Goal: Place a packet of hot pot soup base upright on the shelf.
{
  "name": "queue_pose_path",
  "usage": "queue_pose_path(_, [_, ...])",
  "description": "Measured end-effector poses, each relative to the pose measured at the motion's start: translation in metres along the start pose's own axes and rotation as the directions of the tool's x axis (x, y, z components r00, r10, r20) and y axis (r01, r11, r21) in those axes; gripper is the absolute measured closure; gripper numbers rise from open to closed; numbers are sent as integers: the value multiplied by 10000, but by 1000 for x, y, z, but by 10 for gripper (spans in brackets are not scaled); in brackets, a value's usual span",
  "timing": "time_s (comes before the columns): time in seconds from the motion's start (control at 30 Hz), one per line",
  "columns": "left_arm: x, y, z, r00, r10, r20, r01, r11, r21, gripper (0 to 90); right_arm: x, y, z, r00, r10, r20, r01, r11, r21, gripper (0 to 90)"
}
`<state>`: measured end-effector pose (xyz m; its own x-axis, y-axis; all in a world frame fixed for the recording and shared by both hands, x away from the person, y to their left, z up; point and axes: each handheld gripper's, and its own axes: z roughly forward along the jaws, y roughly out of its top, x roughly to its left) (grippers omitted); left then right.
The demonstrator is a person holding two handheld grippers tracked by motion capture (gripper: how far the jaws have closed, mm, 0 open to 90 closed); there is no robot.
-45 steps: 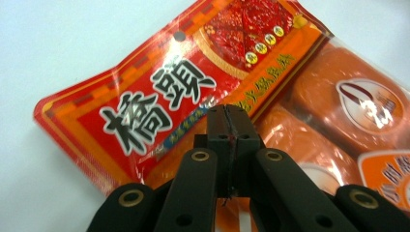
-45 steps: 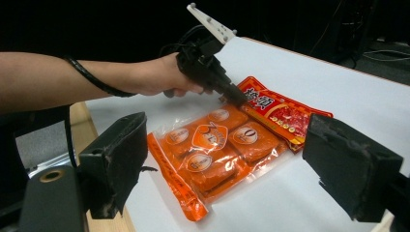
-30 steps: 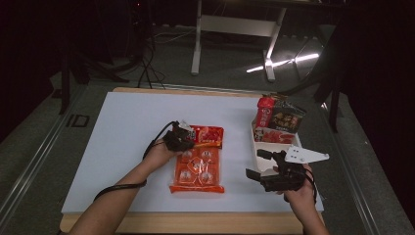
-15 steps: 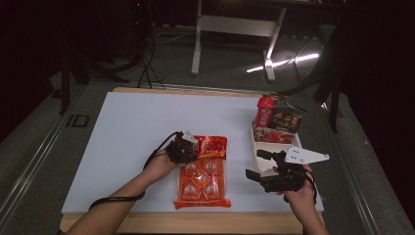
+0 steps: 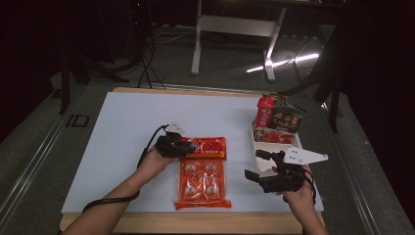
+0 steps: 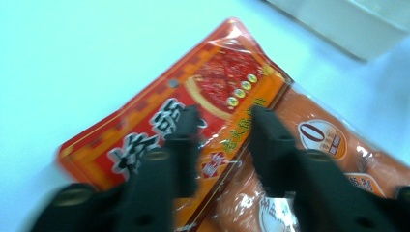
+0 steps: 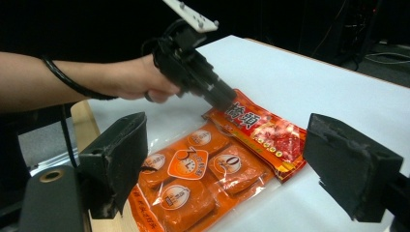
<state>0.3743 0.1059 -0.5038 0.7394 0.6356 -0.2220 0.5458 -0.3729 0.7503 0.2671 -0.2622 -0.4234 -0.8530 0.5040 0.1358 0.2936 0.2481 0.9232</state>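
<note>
— Where was the shiny orange plastic snack packet (image 5: 203, 182)?

— It lay flat near the front edge of the white desk (image 5: 122, 127). Its red and orange header (image 5: 208, 146) pointed to the far edge.

— Did the left gripper (image 5: 182, 148) hold it?

— Its tips sat low over the header, a small gap between them. I could not tell if they touched; that view was blurry.

— And the right gripper (image 5: 256, 166)?

— Wide apart, holding nothing, beside the white tray (image 5: 258, 143) of snacks.
</note>
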Motion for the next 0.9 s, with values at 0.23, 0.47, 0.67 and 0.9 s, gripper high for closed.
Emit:
queue_pose_path(0.23, [13,-3,-20,9983,-562,-129,556,9977,-400,318,0,1,-1,9996,-30,278,32,9999,-98,159])
queue_pose_path(0.47, [28,-15,-21,9945,-1013,-251,1005,9944,-313,316,-2,0,-2,9997,-84,228,87,9999,-116,173])
queue_pose_path(0.67, [38,-25,-11,9918,-1058,-711,1060,9944,-13,333,0,-1,2,9993,-285,227,283,9996,67,171])
queue_pose_path(0.9, [50,-34,1,9849,-1656,-496,1666,9859,161,366,1,-3,5,9992,-347,203,342,9992,224,162])
